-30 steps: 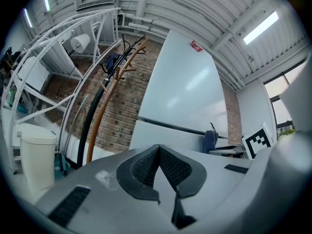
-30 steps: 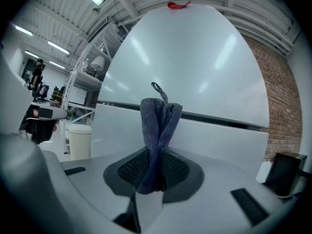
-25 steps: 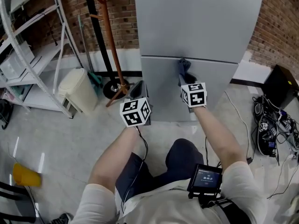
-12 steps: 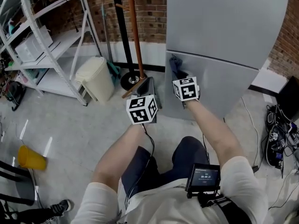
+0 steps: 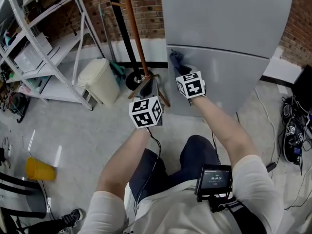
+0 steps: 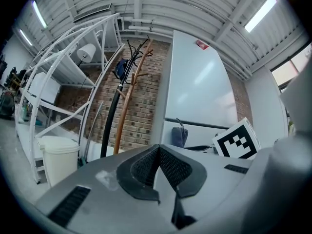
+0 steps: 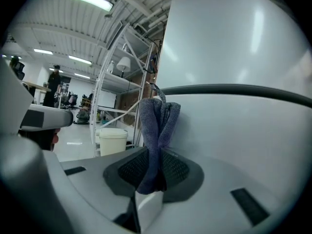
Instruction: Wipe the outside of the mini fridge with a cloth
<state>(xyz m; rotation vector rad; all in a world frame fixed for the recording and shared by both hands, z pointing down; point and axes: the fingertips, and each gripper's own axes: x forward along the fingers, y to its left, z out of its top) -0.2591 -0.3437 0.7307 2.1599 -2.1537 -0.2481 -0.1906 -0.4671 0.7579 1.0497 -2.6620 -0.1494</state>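
Pinched in the right gripper (image 7: 153, 174), the folded blue-grey cloth (image 7: 157, 126) has slid to the left edge of the tall grey mini fridge (image 5: 229, 28), so one pass looks finished. The left gripper (image 6: 158, 167), just left of the fridge, has its jaws pressed together, empty.

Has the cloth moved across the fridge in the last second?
Yes. The cloth slid left across the mini fridge, from about mid-width to near its left edge.

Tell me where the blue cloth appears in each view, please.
Head view: upper centre, the cloth against the mini fridge, under its dark door seam.
Left gripper view: right of centre, under the same seam.
Right gripper view: centre, clamped in the right tool.
Shared landmark: the seam.
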